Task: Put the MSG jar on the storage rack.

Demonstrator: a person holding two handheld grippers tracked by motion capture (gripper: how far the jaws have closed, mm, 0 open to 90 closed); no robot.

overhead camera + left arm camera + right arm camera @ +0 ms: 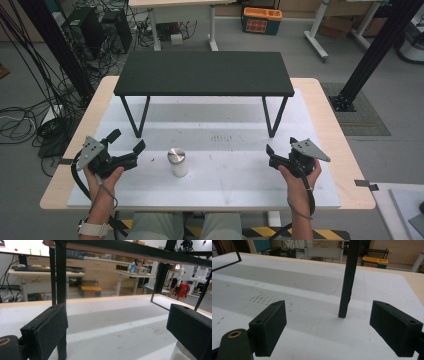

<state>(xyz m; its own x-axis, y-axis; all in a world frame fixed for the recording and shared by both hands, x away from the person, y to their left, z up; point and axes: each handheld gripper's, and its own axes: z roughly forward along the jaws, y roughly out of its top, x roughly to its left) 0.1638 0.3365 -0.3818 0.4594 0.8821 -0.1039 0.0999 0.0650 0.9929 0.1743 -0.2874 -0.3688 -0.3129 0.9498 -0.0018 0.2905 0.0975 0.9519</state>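
**Jar between two spread grippers, nearer the left**

- Left gripper (125, 145): held at the near left of the white mat (215, 185), jaws spread wide, nothing between them, pointing right and slightly far.
- Jar (177, 162): upright, long axis vertical, metal lid on top; stands near centre, just right of the left gripper. In the left gripper view its top (183, 353) is half hidden behind the right-hand jaw.
- Black shelf (204, 73): on thin legs, far side of the mat.
- Right gripper (280, 150): near right, jaws spread, empty, well apart from the jar; one shelf leg (347, 287) stands ahead of it.
- Jar contents: cannot tell.
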